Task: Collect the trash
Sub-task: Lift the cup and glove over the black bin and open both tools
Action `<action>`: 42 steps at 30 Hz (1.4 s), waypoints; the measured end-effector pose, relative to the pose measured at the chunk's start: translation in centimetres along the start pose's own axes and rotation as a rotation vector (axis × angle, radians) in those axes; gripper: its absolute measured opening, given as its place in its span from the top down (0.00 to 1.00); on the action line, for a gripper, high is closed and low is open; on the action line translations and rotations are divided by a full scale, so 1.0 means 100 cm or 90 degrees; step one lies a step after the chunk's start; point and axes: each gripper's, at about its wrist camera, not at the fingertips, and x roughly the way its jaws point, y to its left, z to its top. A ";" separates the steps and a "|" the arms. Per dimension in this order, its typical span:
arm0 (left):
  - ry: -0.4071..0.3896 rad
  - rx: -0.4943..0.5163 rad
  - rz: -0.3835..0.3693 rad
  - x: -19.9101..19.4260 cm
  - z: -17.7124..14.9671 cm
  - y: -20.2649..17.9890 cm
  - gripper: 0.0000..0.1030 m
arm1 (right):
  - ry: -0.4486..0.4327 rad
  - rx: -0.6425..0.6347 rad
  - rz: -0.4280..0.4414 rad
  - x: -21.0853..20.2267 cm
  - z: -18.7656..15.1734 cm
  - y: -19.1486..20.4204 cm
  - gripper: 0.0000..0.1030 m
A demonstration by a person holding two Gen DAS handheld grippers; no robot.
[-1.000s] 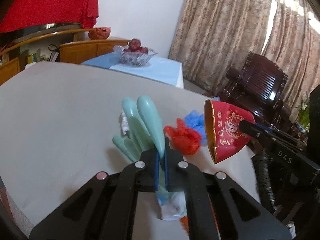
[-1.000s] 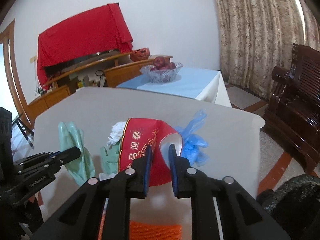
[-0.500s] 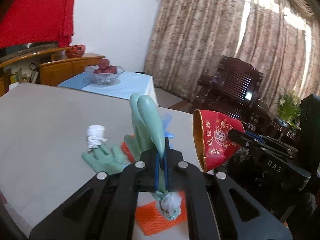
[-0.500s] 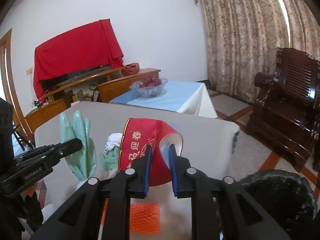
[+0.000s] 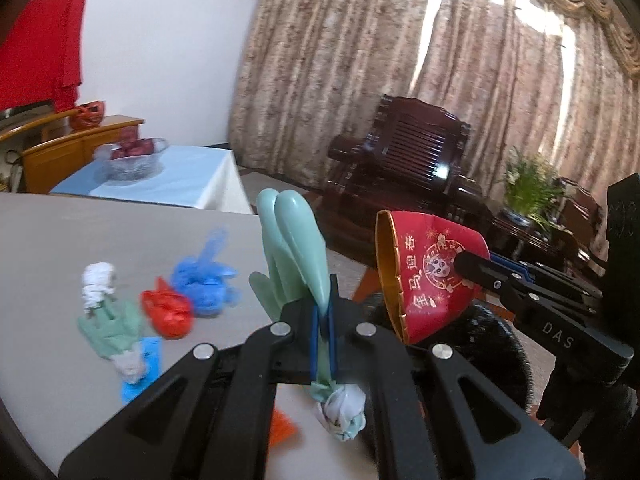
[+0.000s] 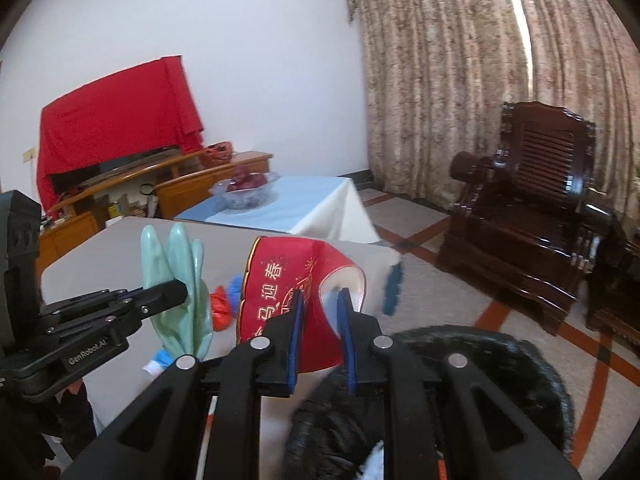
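here, the left gripper (image 5: 321, 322) is clenched on a pale green glove (image 5: 294, 248) that stands upright, long axis vertical, fingers up and knotted cuff hanging below the jaws, above the near edge of the grey table (image 5: 60, 248). to its right the right gripper (image 6: 320, 312) pinches the wall of a red paper bowl (image 6: 296, 280) tipped on its side, mouth facing left, over a black bag (image 6: 472, 376). on the table to the left lie a second green glove (image 5: 110, 326), a white wad (image 5: 97, 284), a red bag (image 5: 168, 312) and a blue bag (image 5: 204, 276).

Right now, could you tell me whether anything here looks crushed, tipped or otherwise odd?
Yes. The red paper bowl in the right tool is tipped on its side, its wall pinched inward. The green glove in the left tool stands puffed up, as if inflated.
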 end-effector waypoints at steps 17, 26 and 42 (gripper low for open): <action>0.052 0.069 -0.086 0.079 -0.025 -0.101 0.97 | 0.035 0.057 -0.132 -0.031 -0.043 -0.092 0.83; 0.100 0.081 -0.090 0.114 -0.058 -0.112 0.97 | 0.070 0.096 -0.150 -0.021 -0.074 -0.115 0.83; 0.123 0.076 -0.054 0.119 -0.064 -0.088 0.41 | 0.116 0.083 -0.200 -0.008 -0.090 -0.115 0.15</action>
